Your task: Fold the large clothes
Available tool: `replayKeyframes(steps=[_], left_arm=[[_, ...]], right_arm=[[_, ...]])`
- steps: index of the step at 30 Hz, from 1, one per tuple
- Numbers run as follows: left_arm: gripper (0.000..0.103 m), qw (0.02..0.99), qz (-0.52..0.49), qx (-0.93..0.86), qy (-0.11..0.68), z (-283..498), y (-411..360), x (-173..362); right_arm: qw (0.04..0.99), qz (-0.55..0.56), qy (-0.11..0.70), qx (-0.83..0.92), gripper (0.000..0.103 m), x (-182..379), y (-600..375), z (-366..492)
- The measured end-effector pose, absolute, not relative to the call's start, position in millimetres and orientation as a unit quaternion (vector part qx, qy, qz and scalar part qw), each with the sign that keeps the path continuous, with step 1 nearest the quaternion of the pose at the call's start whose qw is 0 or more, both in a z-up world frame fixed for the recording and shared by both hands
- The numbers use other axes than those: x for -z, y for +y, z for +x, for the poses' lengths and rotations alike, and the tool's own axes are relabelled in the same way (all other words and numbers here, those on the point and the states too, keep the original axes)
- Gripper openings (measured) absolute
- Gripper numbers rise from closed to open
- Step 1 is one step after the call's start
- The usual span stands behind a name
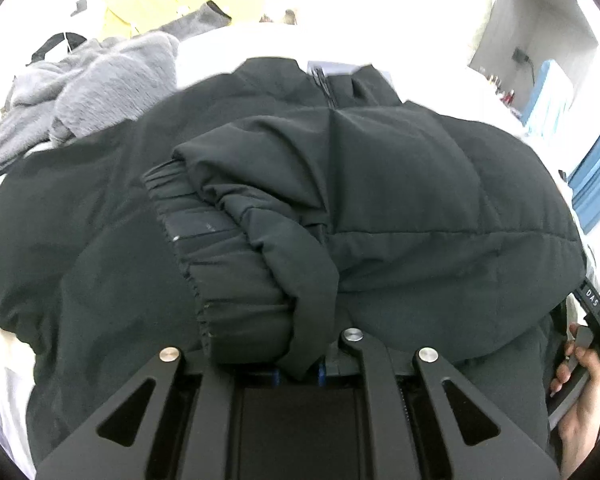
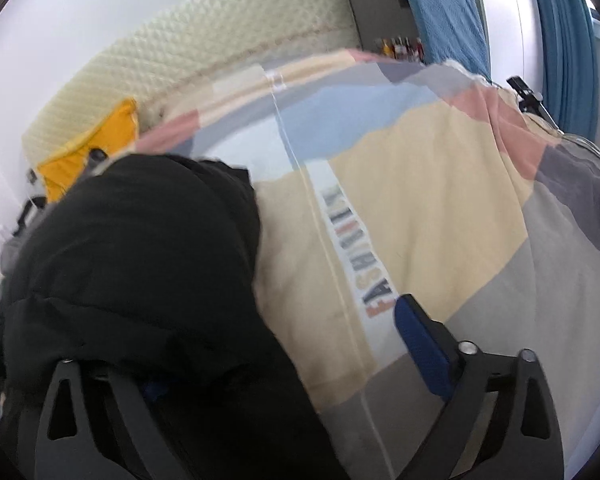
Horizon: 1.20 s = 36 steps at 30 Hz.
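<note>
A black puffer jacket lies spread on the bed, one sleeve with an elastic cuff folded across its front. My left gripper is shut on a bunched fold of that jacket at its near edge. Only slivers of its blue pads show beside the cloth. In the right wrist view the jacket fills the left side. My right gripper stands wide open. Its right finger's blue pad is bare over the quilt, and its left finger is hidden under jacket cloth.
A patchwork quilt covers the bed to the right of the jacket. A grey fleece garment and a yellow garment lie at the far left, by the cream headboard. A person's hand shows at the right edge.
</note>
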<state>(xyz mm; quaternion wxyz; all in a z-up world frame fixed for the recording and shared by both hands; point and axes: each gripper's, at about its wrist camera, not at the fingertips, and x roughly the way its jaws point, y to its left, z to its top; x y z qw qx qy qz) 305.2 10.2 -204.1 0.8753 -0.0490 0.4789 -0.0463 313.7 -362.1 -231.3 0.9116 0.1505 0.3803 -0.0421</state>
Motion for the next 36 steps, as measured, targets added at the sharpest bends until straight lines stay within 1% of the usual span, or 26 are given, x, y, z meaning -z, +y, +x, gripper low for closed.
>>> replayKeyframes(steps=[5,8,9,10,12,15,16,17,19,20,28,36], left_arm=[[0.013,0.866,-0.011,0.034,0.498,308.6,-2.3,220.8],[0.013,0.866,-0.016,0.032,0.499,308.2,-0.8,220.8],[0.014,0.865,-0.022,0.032,0.501,308.2,0.3,220.2],[0.017,0.865,-0.026,0.031,0.500,307.2,1.1,219.4],[0.017,0.865,-0.031,0.029,0.500,305.5,2.7,217.7],[0.026,0.862,-0.041,0.022,0.506,301.5,6.6,214.3],[0.032,0.861,-0.046,0.021,0.507,299.0,8.6,212.4],[0.037,0.860,-0.052,0.020,0.507,295.9,10.6,209.9],[0.057,0.863,-0.057,0.019,0.502,289.4,12.7,203.8],[0.059,0.866,-0.057,0.014,0.496,284.0,13.1,199.3],[0.059,0.886,-0.049,0.026,0.461,233.3,13.7,158.6],[0.059,0.904,-0.059,0.033,0.423,179.5,18.3,123.1]], right_arm=[[0.904,0.156,0.397,0.037,0.098,242.7,-362.9,312.4],[0.906,0.143,0.397,0.037,0.098,238.0,-360.6,308.4],[0.906,0.137,0.399,0.037,0.098,236.4,-359.1,307.0],[0.906,0.133,0.401,0.036,0.098,234.5,-357.9,304.8],[0.905,0.129,0.403,0.034,0.098,230.0,-355.8,299.6],[0.907,0.123,0.402,0.028,0.098,219.7,-353.6,287.7],[0.908,0.120,0.400,0.025,0.098,215.2,-352.7,282.2],[0.909,0.118,0.399,0.021,0.098,210.2,-351.5,276.3],[0.911,0.116,0.394,0.015,0.098,201.9,-349.1,266.5],[0.913,0.115,0.391,0.011,0.098,197.2,-347.5,260.8],[0.932,0.090,0.350,-0.028,0.100,152.6,-320.8,214.9],[0.941,0.083,0.321,-0.059,0.100,128.1,-302.1,153.3]])
